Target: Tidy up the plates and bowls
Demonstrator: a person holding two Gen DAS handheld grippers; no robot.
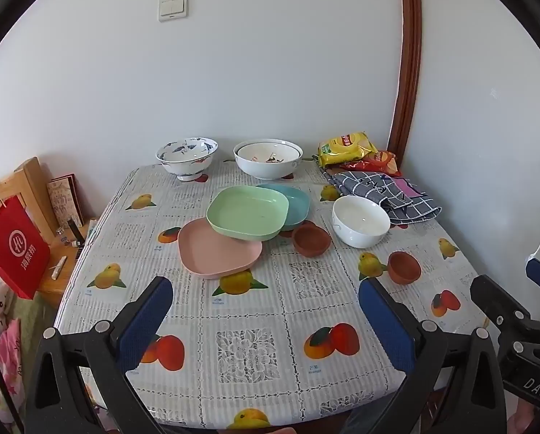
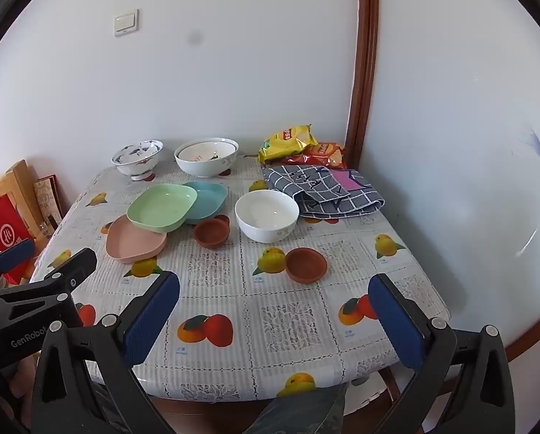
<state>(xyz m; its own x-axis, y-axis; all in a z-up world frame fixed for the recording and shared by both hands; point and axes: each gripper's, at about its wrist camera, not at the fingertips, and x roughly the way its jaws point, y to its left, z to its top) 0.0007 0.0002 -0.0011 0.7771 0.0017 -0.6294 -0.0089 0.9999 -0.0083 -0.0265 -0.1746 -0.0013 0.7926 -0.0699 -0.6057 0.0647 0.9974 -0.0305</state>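
Left wrist view: the left gripper [image 1: 266,302] stands wide and empty, tilted down at the table [image 1: 100,238]; the pink plate [image 1: 219,251] lies just ahead between its fingers, under the green plate [image 1: 247,212]

Right wrist view: the right gripper [image 2: 274,302] is likewise wide and empty; a small brown bowl [image 2: 306,264] lies just ahead, so this hand seems nearer it, the plates ahead-left
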